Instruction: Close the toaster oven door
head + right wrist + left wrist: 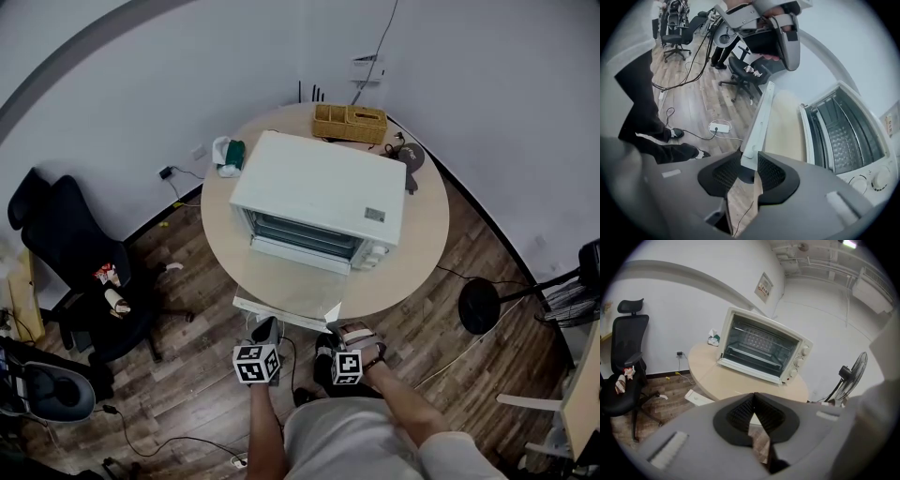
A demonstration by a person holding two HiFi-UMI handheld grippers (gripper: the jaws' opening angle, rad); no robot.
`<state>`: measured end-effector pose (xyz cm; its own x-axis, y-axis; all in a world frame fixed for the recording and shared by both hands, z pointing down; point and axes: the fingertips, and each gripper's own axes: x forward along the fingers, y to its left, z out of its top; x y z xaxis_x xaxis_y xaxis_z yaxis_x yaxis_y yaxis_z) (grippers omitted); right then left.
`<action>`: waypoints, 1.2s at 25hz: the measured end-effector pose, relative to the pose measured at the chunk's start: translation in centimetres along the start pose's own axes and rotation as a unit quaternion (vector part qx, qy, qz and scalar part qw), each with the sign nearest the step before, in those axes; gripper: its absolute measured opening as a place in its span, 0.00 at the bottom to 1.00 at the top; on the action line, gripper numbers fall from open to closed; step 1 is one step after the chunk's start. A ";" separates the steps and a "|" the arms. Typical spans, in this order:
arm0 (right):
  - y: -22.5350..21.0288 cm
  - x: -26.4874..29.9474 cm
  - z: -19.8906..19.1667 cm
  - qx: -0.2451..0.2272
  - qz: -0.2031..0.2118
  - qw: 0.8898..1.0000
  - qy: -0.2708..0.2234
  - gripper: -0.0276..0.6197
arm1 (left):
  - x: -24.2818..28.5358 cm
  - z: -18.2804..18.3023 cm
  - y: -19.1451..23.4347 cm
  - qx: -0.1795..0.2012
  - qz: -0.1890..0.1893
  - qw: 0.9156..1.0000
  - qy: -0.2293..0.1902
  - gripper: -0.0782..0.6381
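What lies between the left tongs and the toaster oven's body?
Only the open door, lowered flat over the table, as the head view shows.

Soft, even indoor light; muted colour.
Lit from overhead by a ceiling lamp (848, 243), glaring at the frame's top; faint sheen on the toaster oven door (291, 281); heavy fisheye bending and black corners in both gripper views; sharp, no blur.

A round wooden table (422, 234) carries a wicker basket (350, 123) at its far edge and a green-and-white packet (228, 155) at its left, while on the wood floor (187, 375) a black office chair (70, 253) stands left, a pedestal fan (478, 307) right, and a white power strip (718, 127) lies among cables.
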<state>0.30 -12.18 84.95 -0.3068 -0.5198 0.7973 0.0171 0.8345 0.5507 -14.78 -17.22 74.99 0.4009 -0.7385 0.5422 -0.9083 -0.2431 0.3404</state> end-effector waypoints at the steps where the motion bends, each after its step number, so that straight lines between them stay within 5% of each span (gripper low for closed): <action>1: 0.0 -0.2 0.1 0.001 -0.002 1.000 0.000 0.20 | -0.2 -0.3 0.3 -0.006 0.003 1.000 0.000 0.19; 7: -0.5 -1.3 0.4 0.007 -0.012 1.000 -0.004 0.18 | -0.7 -2.6 2.4 -0.047 0.026 0.999 0.006 0.19; 16: -2.5 -4.3 1.2 0.034 -0.049 0.998 -0.027 0.15 | -0.5 -3.9 3.1 0.010 0.054 0.998 0.035 0.19; 19: -3.3 -5.3 1.6 0.040 -0.060 0.997 -0.039 0.13 | -0.3 -4.5 4.0 -0.078 0.051 0.996 0.016 0.19; 21: -3.8 -5.8 1.8 0.041 -0.065 0.996 -0.045 0.13 | 0.1 -4.5 4.7 -0.199 0.021 0.979 -0.036 0.19; 24: -4.2 -6.2 1.7 0.040 -0.070 0.996 -0.049 0.12 | 1.5 -5.3 4.9 -0.332 -0.031 0.938 -0.098 0.19; 28: -4.5 -6.7 1.8 0.043 -0.073 0.995 -0.052 0.12 | 3.2 -5.4 2.6 -0.365 -0.094 0.919 -0.117 0.25; 30: -4.6 -6.8 1.8 0.047 -0.075 0.995 -0.052 0.12 | 3.5 -4.7 1.8 -0.392 -0.124 0.901 -0.141 0.27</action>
<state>0.62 -12.18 76.51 -0.3955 -0.6218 0.6760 -0.1230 0.7652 0.6320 -14.46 -17.29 81.12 0.4332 -0.8799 0.1953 -0.3875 0.0138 0.9218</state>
